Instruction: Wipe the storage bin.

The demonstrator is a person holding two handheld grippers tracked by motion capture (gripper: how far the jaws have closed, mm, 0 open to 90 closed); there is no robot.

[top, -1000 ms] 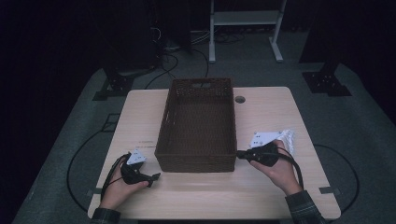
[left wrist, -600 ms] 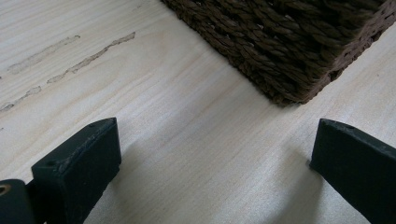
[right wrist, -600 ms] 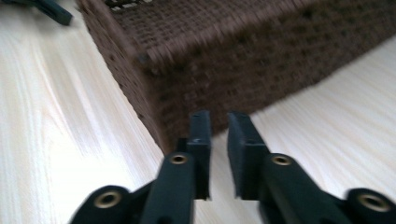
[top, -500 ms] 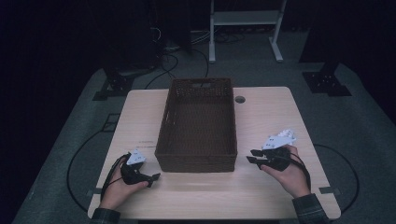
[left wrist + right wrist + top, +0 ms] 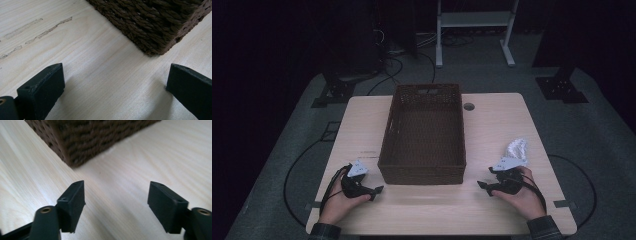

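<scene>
A brown woven basket (image 5: 424, 130) stands empty in the middle of the light wooden table (image 5: 502, 125). My left gripper (image 5: 375, 191) rests on the table by the basket's near left corner, pointing right. Its jaws are open wide over bare wood (image 5: 113, 75), with the basket's corner (image 5: 155, 22) just ahead. My right gripper (image 5: 482, 184) lies low near the basket's near right corner, pointing left. Its jaws have just been opening and stand apart (image 5: 116, 187) with nothing between them, and the basket corner (image 5: 87, 137) is ahead of them.
A round cable hole (image 5: 469, 106) sits in the table behind the basket's right side. Scuff marks (image 5: 37, 32) streak the wood left of the basket. A white stand (image 5: 472, 20) and black bases (image 5: 562, 87) stand on the dark floor beyond.
The right hand has sunk toward the tabletop and come nearer the front edge, and its jaws have gone from shut to open. The left hand has stayed put.
</scene>
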